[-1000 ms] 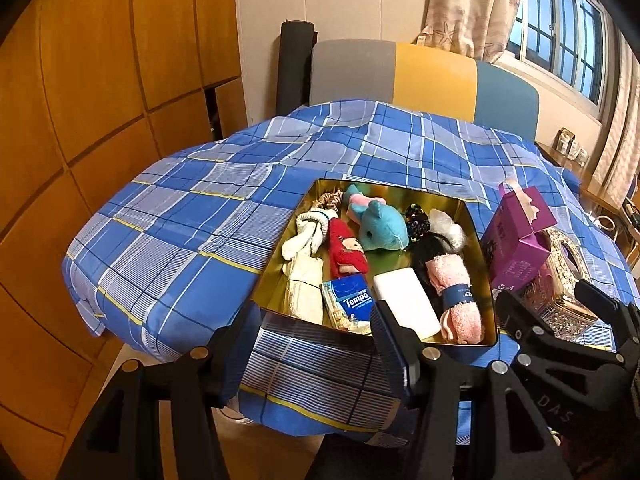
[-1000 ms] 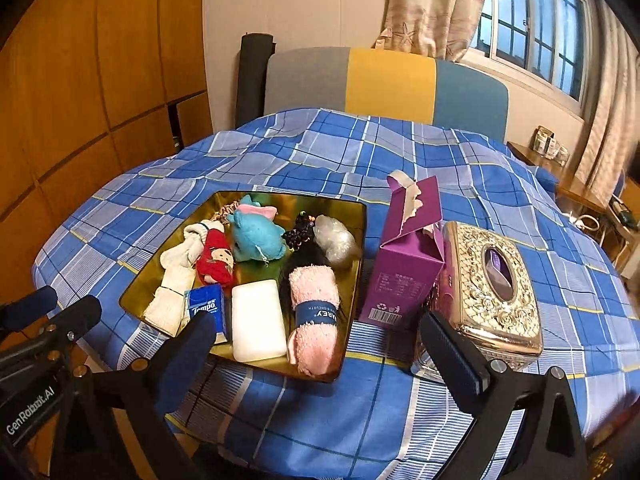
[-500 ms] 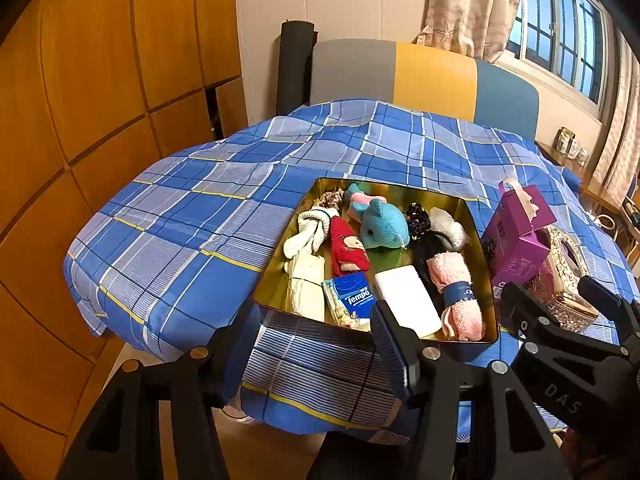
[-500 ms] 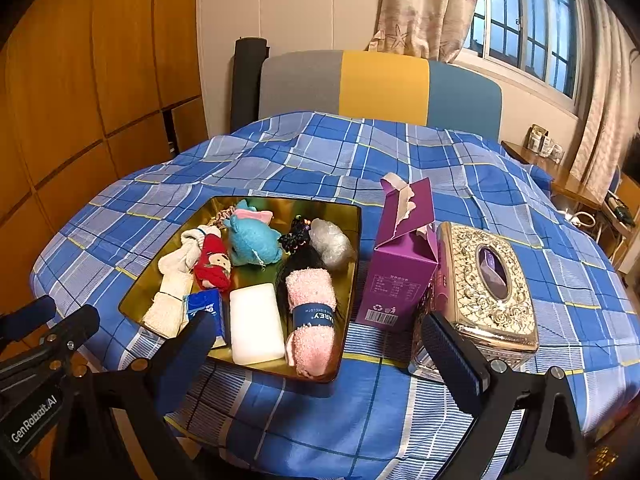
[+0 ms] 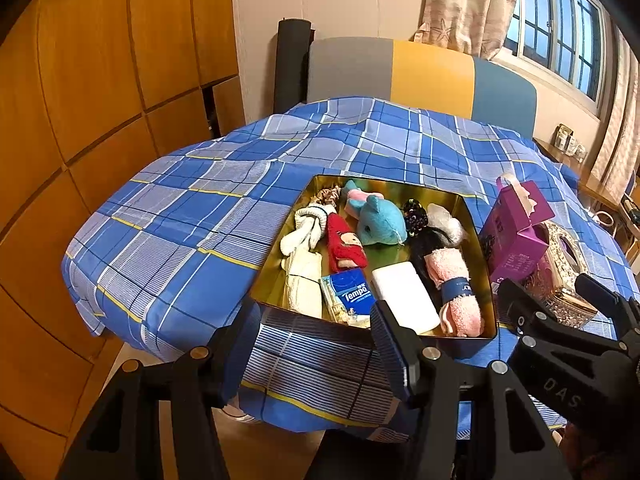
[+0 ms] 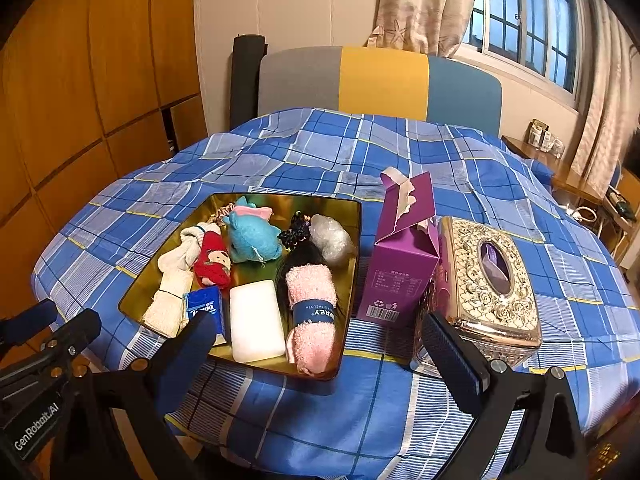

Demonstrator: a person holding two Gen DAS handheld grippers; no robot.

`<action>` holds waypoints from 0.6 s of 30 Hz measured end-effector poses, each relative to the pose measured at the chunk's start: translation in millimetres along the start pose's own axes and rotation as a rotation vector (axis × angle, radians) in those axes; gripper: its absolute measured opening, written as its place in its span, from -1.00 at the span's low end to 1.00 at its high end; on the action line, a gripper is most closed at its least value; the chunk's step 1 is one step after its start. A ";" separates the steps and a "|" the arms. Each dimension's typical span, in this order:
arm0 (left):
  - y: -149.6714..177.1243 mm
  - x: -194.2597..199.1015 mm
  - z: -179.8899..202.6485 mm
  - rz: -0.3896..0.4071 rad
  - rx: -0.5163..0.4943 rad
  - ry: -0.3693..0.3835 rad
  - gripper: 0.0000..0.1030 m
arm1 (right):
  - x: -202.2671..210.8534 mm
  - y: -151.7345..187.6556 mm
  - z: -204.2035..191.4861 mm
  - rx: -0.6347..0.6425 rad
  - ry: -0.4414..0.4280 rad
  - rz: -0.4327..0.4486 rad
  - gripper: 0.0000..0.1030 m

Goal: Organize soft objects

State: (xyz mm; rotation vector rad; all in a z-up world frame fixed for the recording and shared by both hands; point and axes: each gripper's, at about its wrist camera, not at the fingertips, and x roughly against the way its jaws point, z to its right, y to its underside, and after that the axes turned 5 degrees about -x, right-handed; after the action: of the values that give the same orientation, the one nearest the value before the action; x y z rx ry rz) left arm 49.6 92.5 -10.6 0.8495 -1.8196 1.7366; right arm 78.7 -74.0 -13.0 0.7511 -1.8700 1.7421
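Both grippers are hanging back at the near edge of the worktop, low in each frame. The left gripper (image 5: 316, 344) is sitting with its black fingers spread wide, nothing between them. The right gripper (image 6: 320, 356) is spreading even wider, also gripping nothing, its blue-padded fingers (image 6: 452, 356) framing the view from the lower left and lower right.

In the centre of both frames, the shallow gold metal tray (image 6: 344, 368) is resting on the blue plaid tablecloth (image 6: 280, 152), and all the soft things are lying inside it. Along its left side, the cream rolled socks (image 6: 174, 276) are stretching front to back, with the red doll-print sock (image 6: 212, 264) just beside them. Toward the back, the turquoise plush toy with pink fins (image 6: 252, 236) is lying next to a black hair scrunchie (image 6: 296, 230) and a clear crumpled plastic bundle (image 6: 332, 236). Nearer the front, the blue Tempo tissue pack (image 6: 204, 306), the white rectangular sponge block (image 6: 256, 322) and the pink rolled towel with a navy band (image 6: 312, 308) are lining up side by side.

Right of the tray, a purple cardboard box with a torn-open top (image 6: 404, 264) is standing upright, touching an ornate gold tissue box (image 6: 488, 280).
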 end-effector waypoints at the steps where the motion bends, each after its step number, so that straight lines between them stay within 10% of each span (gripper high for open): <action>1: 0.2 -0.3 0.6 -0.001 -0.001 0.000 0.12 | 0.0 0.2 0.2 0.000 0.002 -0.001 0.99; 18: 1.2 -2.2 1.9 -0.005 -0.001 0.008 0.12 | -2.6 0.1 3.0 -0.010 -0.002 -0.010 0.99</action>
State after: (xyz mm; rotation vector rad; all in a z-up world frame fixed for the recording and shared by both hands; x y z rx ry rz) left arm 50.5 90.8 -13.2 0.8451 -1.8120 1.7329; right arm 80.6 -76.8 -15.1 0.7572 -1.8717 1.7247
